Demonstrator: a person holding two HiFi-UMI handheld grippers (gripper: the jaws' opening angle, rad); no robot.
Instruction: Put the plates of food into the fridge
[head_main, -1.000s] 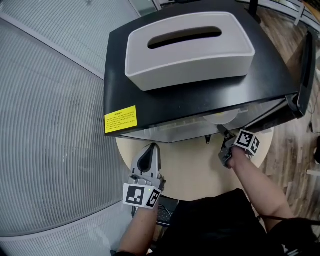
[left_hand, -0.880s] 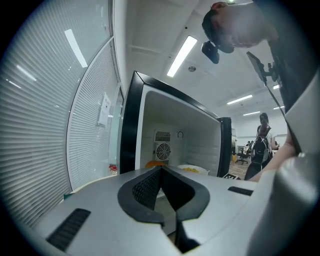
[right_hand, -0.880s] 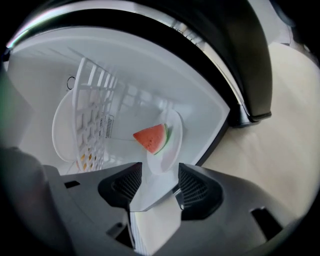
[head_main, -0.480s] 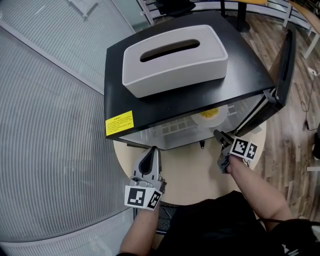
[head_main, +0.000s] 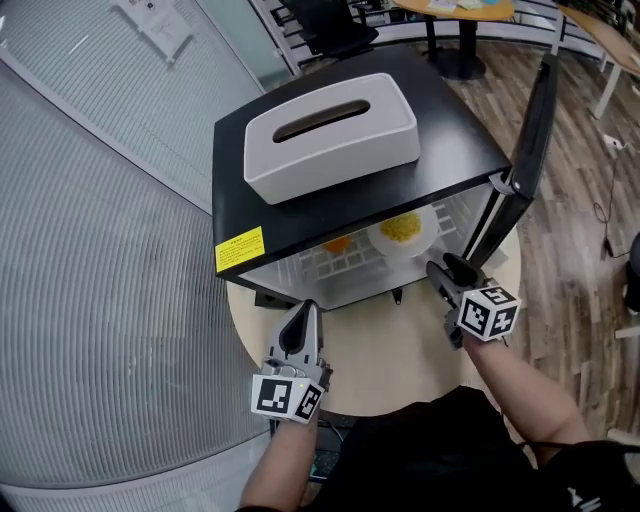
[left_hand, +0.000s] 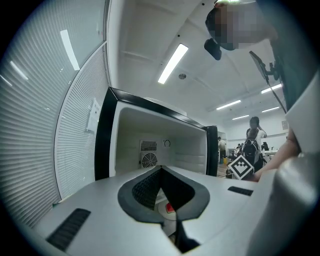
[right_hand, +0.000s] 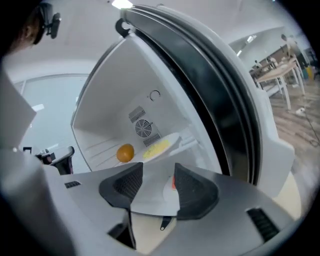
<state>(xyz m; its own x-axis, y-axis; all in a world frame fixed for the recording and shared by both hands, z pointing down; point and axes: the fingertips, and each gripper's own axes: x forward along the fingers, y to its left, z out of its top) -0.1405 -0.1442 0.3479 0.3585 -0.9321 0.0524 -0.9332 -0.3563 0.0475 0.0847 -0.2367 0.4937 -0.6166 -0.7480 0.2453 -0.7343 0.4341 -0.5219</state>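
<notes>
**Inspector A:** Where do we find the plates?

**Inspector B:** We record both inside the fridge (head_main: 450, 150). The plate of yellow food (head_main: 402, 232) sits on the wire shelf beside an orange (head_main: 338, 243). A second plate (right_hand: 166, 194), bearing something red, appears to lie lower down.

**A:** The grippers?

**B:** The left gripper (left_hand: 161, 169) has its jaws together on nothing. The right gripper (head_main: 445, 272) has its jaws partly apart with a clear gap, and it is empty. Both stand outside the opening.

**A:** What does the next move turn on?

**B:** We judge that the door (head_main: 530, 120) remains to be shut. It stands swung out to the right with its long edge upright, just beside the right gripper. The left gripper is well apart from it.

**A:** Do the views differ?

**B:** The head view hides the lower plate under the fridge top. Both gripper views show it.
</notes>
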